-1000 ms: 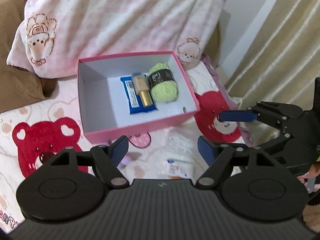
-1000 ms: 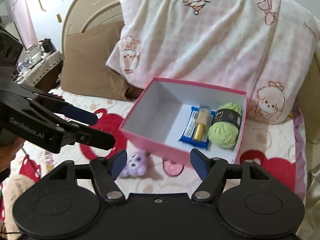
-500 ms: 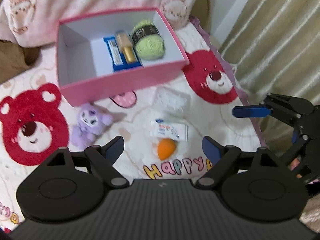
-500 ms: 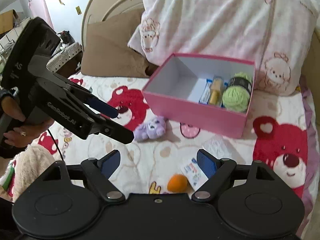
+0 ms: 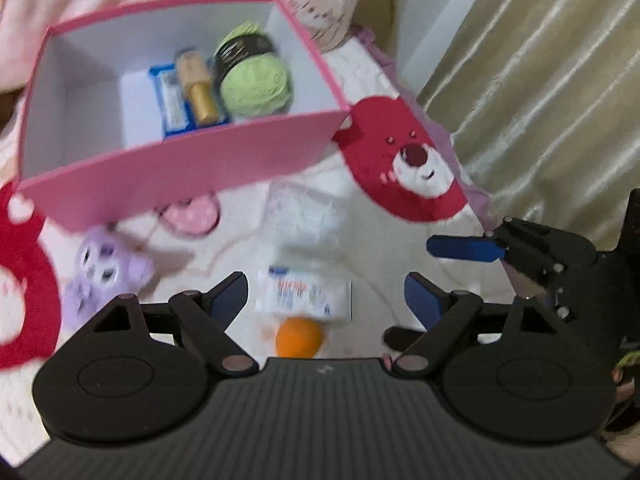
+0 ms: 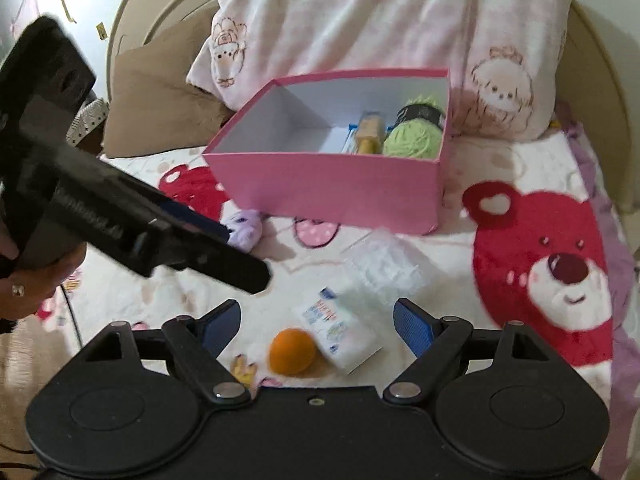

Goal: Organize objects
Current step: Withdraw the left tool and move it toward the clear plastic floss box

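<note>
Fingers (image 5: 228,296) of the left gripper (image 5: 324,298) stand wide apart and hold nothing, and the white packet (image 5: 304,294) with coloured print lies on the bed blanket (image 5: 400,248) right between them, with the orange ball (image 5: 299,337) just beside its near edge. The right gripper (image 6: 316,320) is spread open and empty too; in its own view the same packet (image 6: 340,330) and ball (image 6: 292,351) sit between its fingers (image 6: 412,322), so both tools hover over one small patch.

To do this pick well, I judge that one gripper should commit and the other give way, since their tips are near enough to clash. For the ball, the fingers should straddle its widest part and close gently, because it looks soft, though blur makes its material hard to judge. The packet is flat, so it calls for a low approach with one finger sliding under an edge against the yielding blanket.

Farther out lie a clear crinkled wrapper (image 6: 384,260) and a purple plush toy (image 5: 102,268). Beyond them the pink box (image 6: 332,184) stands open, with green yarn (image 5: 254,84), a gold tube (image 5: 198,92) and a blue pack (image 5: 170,102) crowded at its right end; the left end is bare and suits the next drop
</note>
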{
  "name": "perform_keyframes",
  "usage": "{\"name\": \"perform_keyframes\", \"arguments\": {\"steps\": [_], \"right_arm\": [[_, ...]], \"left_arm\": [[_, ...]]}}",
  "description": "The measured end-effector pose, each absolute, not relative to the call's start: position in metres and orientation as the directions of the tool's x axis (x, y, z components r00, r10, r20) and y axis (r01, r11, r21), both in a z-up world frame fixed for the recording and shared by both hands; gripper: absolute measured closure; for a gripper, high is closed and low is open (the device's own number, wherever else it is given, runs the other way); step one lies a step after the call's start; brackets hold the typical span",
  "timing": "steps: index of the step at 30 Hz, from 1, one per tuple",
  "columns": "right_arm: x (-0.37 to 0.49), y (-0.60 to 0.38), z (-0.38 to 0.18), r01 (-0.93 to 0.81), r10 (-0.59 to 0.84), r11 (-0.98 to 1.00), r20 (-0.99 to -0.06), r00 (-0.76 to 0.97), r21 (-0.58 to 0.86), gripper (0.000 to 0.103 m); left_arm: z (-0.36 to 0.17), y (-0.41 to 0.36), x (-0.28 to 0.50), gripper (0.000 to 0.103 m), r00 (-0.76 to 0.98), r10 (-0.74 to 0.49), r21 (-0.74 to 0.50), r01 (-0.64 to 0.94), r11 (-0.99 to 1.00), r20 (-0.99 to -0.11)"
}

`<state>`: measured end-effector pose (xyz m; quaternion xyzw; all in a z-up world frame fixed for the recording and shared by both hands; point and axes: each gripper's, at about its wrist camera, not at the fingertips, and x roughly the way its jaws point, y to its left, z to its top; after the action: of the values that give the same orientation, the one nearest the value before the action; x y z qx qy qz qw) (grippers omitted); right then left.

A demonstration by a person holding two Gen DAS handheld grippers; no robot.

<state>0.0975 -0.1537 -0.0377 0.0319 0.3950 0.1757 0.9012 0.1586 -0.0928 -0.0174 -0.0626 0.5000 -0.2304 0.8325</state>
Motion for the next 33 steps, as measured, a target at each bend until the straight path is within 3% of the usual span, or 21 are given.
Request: {"name": "perform_keyframes", "arguments": {"steps": [7, 15, 20, 22, 24, 29, 33], "right_arm": [[0.114, -0.157, -0.079, -0.215, 0.241, 0.969, -0.649, 0.721, 0.121, 0.014], [0.131, -0.164, -0.118, -0.161, 0.204, 0.979, -0.688, 0.697, 0.126, 0.014], [0.137, -0.156, -0.127, -0.147, 0.213, 0.977, -0.726, 0.654, 0.154, 0.014], [0.141, -0.153, -0.128, -0.145, 0.205, 0.979, -0.728, 0.654, 0.146, 0.014], [0.148, -0.153, -0.130, -0.135, 0.207, 0.978, -0.729, 0.653, 0.157, 0.014], [0.152, -0.153, -0.129, -0.121, 0.201, 0.980, -0.730, 0.654, 0.161, 0.014], [0.145, -0.150, -0.123, -0.117, 0.206, 0.978, -0.736, 0.644, 0.171, 0.014]], "left_arm": [[-0.062, -0.093, 0.176, 0.018, 0.464, -0.484, -0.394, 0.282, 0.875, -0.742], [-0.104, -0.094, 0.202, 0.018, 0.551, -0.403, -0.315, 0.253, 0.915, -0.731], [-0.120, -0.094, 0.209, 0.018, 0.540, -0.442, -0.376, 0.236, 0.896, -0.716], [-0.124, -0.094, 0.211, 0.020, 0.531, -0.470, -0.408, 0.239, 0.881, -0.705], [-0.126, -0.094, 0.213, 0.033, 0.494, -0.531, -0.472, 0.250, 0.845, -0.688], [-0.128, -0.088, 0.208, 0.038, 0.398, -0.644, -0.618, 0.210, 0.757, -0.654], [-0.127, -0.100, 0.197, 0.040, 0.405, -0.590, -0.567, 0.189, 0.801, -0.698]]}}
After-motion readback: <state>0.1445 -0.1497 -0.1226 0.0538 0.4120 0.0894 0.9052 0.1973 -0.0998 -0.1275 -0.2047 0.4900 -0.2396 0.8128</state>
